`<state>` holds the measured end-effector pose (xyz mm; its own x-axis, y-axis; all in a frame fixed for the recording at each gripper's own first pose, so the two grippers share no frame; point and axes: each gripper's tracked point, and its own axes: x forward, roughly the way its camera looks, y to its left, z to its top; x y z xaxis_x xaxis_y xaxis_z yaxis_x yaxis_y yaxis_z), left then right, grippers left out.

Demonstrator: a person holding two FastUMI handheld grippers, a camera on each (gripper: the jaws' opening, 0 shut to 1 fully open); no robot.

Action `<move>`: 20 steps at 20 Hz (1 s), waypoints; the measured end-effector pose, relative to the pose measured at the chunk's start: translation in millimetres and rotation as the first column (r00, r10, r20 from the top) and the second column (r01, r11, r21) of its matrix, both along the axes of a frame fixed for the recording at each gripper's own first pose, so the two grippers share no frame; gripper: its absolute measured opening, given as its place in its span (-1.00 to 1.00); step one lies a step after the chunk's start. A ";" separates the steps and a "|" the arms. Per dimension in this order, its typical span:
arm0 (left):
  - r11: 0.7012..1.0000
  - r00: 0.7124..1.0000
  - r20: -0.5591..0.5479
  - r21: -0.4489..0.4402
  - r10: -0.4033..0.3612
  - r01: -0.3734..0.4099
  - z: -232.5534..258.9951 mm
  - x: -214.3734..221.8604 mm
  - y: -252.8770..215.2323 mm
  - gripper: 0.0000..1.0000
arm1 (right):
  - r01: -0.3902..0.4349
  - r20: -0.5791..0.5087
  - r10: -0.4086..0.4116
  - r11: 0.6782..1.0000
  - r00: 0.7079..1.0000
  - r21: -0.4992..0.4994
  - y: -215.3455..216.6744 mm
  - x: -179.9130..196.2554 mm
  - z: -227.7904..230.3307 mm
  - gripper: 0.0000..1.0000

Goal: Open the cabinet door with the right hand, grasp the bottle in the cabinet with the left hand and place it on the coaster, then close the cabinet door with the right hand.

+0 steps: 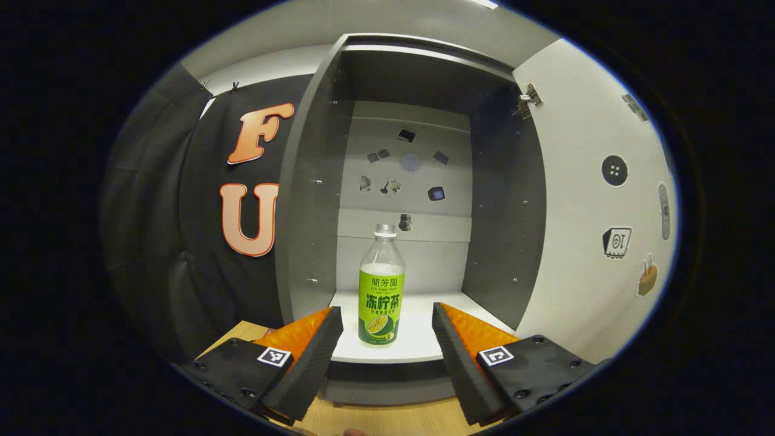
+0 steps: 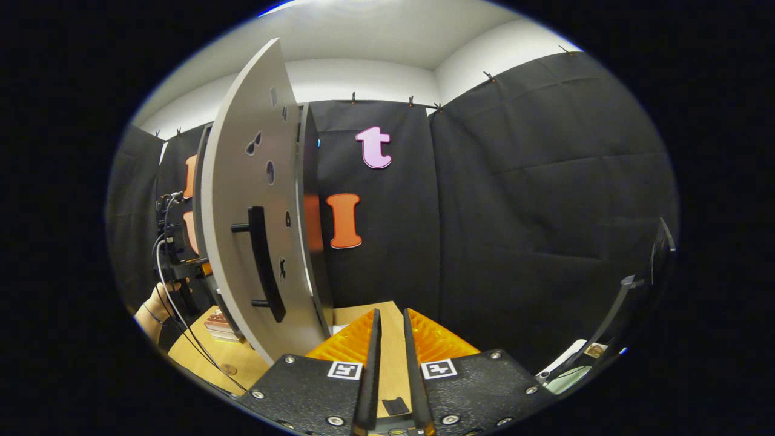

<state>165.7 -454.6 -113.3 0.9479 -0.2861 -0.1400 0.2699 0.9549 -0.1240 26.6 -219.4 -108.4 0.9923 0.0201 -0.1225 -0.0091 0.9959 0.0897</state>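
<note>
- Left gripper view: the cabinet point(image 1: 315, 181) is wide open, with its door point(image 1: 590, 200) swung out to about 3 o'clock, inside face showing a few stickers.
- The bottle point(image 1: 381, 287) stands upright on the cabinet's white floor point(image 1: 418, 336), pretty much dead centre, just below the middle of the view. Clear plastic, green label, white cap on.
- The left gripper point(image 1: 387, 339) is spread wide. Its two fingers come up from 7 and 5 o'clock and the bottle sits in the gap between them, farther in. Neither finger is touching it.
- Light wooden table point(image 1: 375, 418) shows at 6 o'clock under the gripper, in front of the cabinet.
- Right gripper view: the right gripper point(image 2: 389, 339) at 6 o'clock has its fingers nearly pressed together, just a narrow slit between them and nothing pinched in there.
- The door's outer face sits at about 9 o'clock from that gripper, seen edge-on-ish, with its black bar handle point(image 2: 261, 263) on it. The gripper is clear of the handle.
- Way over at 8 o'clock there's a hand point(image 2: 154, 312) with cables, by the table edge.
- Can't make out a coaster for sure in either view.
</note>
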 end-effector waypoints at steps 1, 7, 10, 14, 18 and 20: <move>1.000 1.000 0.014 0.009 0.009 -0.009 -1.1 11.9 -2.9 0.87 | 0.013 -0.002 -0.013 1.000 1.000 -0.010 -5.0 0.9 -2.5 -0.36; 0.997 0.999 0.026 0.070 0.037 -0.039 -14.1 63.0 -13.7 0.93 | 0.068 -0.023 -0.069 0.997 0.997 -0.043 -22.0 8.2 -13.5 0.46; 0.997 0.999 0.029 0.054 0.045 -0.047 -11.7 82.2 -15.8 0.94 | 0.075 -0.032 -0.076 0.996 0.997 -0.049 -22.6 18.7 -18.3 0.60; 0.997 0.998 0.023 0.044 0.061 -0.062 -13.3 107.3 -15.4 0.94 | 0.079 -0.046 -0.081 0.996 0.996 -0.052 -22.2 29.5 -21.8 0.73; 0.997 0.998 0.012 0.044 0.056 -0.056 -17.1 116.8 -17.9 0.77 | 0.084 -0.052 -0.087 0.995 0.995 -0.053 -23.1 34.4 -24.1 0.79; 0.998 0.999 0.007 0.048 0.045 -0.045 -16.1 113.1 -18.9 0.60 | 0.083 -0.058 -0.087 0.995 0.995 -0.054 -22.2 36.0 -25.7 0.80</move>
<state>278.8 -473.5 -129.4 0.9607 -0.2360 -0.1465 0.2269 0.9710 -0.0759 62.7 -241.6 -134.1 0.9809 -0.0719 -0.1810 0.0797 0.9962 0.0362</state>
